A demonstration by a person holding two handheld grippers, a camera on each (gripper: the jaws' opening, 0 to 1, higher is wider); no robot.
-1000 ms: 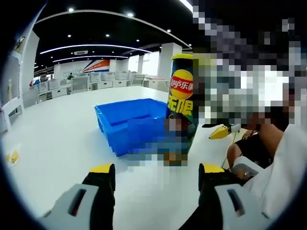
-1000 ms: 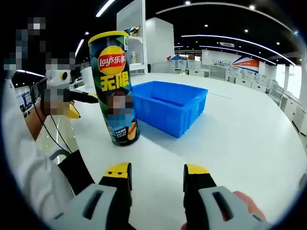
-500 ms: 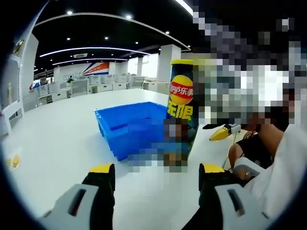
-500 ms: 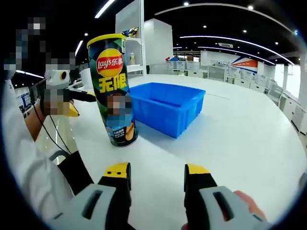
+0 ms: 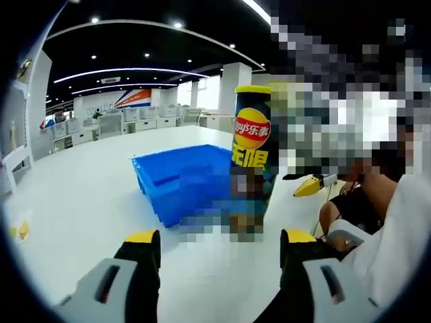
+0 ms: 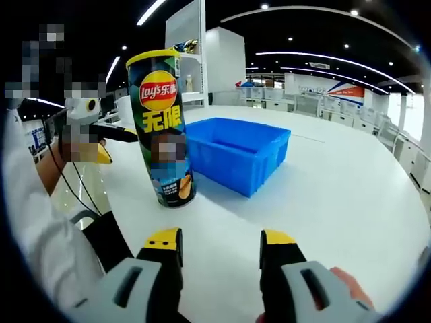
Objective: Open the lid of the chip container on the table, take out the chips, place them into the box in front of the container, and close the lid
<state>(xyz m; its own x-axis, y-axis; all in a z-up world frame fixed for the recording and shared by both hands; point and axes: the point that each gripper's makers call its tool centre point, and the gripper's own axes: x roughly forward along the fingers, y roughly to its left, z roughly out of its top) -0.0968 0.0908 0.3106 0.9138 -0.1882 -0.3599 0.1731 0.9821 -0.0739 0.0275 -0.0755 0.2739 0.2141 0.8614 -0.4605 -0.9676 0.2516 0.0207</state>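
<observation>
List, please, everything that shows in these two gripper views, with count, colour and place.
chip container: one, dark green with yellow lid on, upright on the table beside the box.
box: one, blue, open-topped, on the table.
table: one, white, under both.
desks and chairs: several, white, far background.
sleeve: one, white, at the picture's left edge.
left gripper: one, grey with yellow-tipped black jaws, apart, above the table.
right gripper: one, same colours, jaws apart, short of the container.

Left claw open, empty, above white table. Lidded chip container upright, touching blue box.
</observation>
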